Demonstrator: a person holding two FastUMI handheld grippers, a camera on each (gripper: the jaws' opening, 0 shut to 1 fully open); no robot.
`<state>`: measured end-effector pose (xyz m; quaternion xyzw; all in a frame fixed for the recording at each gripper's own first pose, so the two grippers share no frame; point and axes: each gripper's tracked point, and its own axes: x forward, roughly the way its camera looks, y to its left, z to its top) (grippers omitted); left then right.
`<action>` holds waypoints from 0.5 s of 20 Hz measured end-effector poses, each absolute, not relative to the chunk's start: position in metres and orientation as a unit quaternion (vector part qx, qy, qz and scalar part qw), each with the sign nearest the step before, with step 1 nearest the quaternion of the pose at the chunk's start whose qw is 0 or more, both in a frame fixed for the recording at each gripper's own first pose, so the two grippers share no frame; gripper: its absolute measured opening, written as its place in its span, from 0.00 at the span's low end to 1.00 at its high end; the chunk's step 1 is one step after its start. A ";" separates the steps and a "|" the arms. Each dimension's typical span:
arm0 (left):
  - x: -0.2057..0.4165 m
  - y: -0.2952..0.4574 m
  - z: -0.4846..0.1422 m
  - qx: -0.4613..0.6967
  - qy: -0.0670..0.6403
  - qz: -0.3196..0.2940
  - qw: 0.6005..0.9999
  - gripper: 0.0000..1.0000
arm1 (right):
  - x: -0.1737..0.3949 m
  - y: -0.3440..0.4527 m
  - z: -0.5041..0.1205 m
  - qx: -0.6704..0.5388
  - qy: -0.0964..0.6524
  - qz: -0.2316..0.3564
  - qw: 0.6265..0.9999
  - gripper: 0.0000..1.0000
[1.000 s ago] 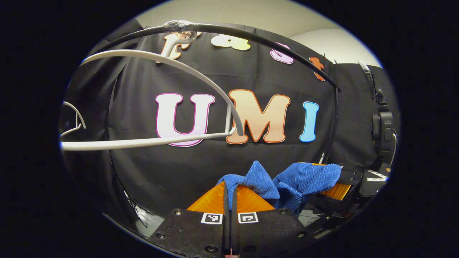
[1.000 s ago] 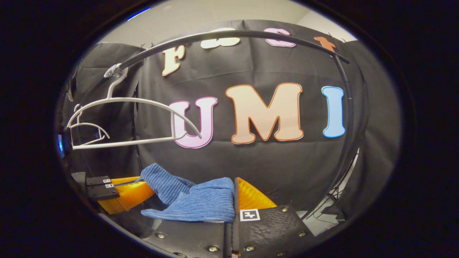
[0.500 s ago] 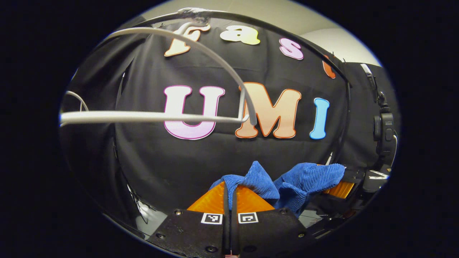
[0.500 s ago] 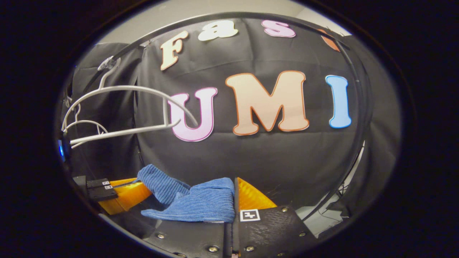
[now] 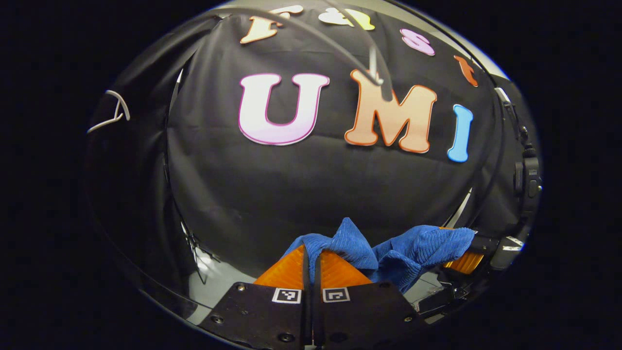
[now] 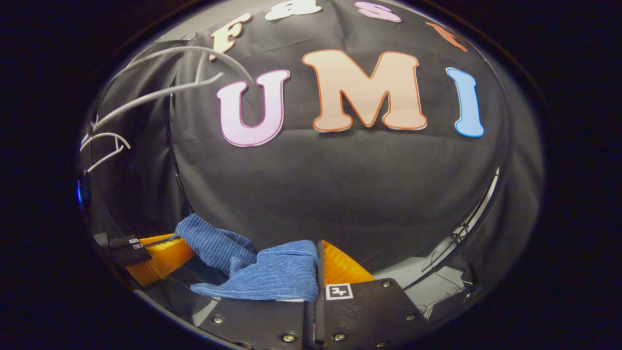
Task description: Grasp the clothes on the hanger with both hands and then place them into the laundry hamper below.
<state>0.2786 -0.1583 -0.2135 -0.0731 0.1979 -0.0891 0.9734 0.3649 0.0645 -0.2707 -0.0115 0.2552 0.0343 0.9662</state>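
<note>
In the left gripper view, the left gripper (image 5: 311, 255) is pinching the blue ribbed cloth (image 5: 388, 248), which is trailing right toward the other gripper. In the right gripper view, the right gripper (image 6: 316, 260) is clamping the cloth's other end, draping leftward; white hangers (image 6: 160, 92) are hanging above.

Ribbed blue cloth garment (image 5: 388, 248); matt wall cloth (image 5: 311, 189)

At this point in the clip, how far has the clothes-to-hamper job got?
Done: the blue cloth is off the white hanger, which hangs bare up on the left in the right gripper view. In hand: the left tongs and right tongs are each shut on an end of it, with slack between. Left: lowering and releasing it into the hamper.
</note>
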 end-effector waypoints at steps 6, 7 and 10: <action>0.279 -0.166 -0.284 -0.062 0.266 -0.085 0.958 0.02 | 0.356 0.078 -0.349 -0.010 0.335 0.079 0.939 0.08; 0.276 -0.166 -0.299 -0.049 0.285 -0.080 0.954 0.02 | 0.349 0.083 -0.366 -0.012 0.356 0.088 0.930 0.08; 0.263 -0.162 -0.346 -0.033 0.348 -0.075 0.934 0.03 | 0.339 0.086 -0.407 -0.038 0.393 0.094 0.914 0.08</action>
